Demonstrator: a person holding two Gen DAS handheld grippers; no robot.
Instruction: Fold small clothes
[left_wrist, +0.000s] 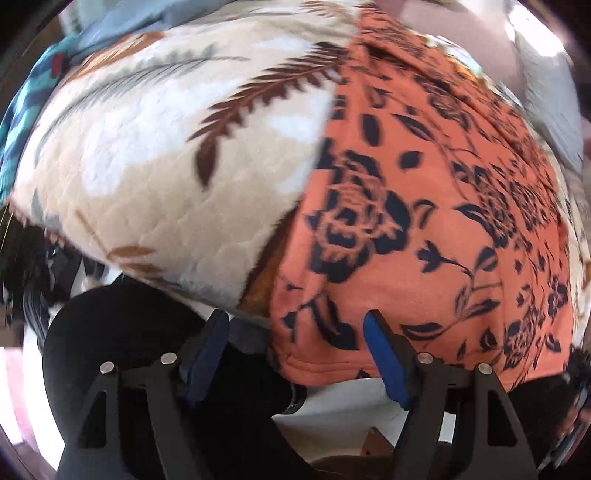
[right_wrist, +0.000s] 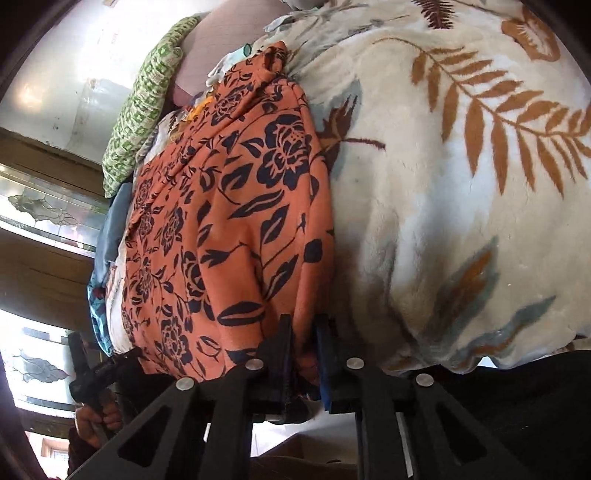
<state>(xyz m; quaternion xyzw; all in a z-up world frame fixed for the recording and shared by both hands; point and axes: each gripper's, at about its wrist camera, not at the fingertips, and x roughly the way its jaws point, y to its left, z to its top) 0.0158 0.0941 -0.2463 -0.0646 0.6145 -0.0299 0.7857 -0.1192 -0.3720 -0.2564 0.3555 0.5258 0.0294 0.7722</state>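
Leaf-print blanket (left_wrist: 147, 166) under orange garment (left_wrist: 424, 221)

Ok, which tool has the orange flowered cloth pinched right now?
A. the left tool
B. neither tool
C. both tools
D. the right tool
D: in the right wrist view the right tool is closed on the near edge of the orange flowered cloth, while in the left wrist view the left tool stands open, its fingers clear of the cloth's hem.
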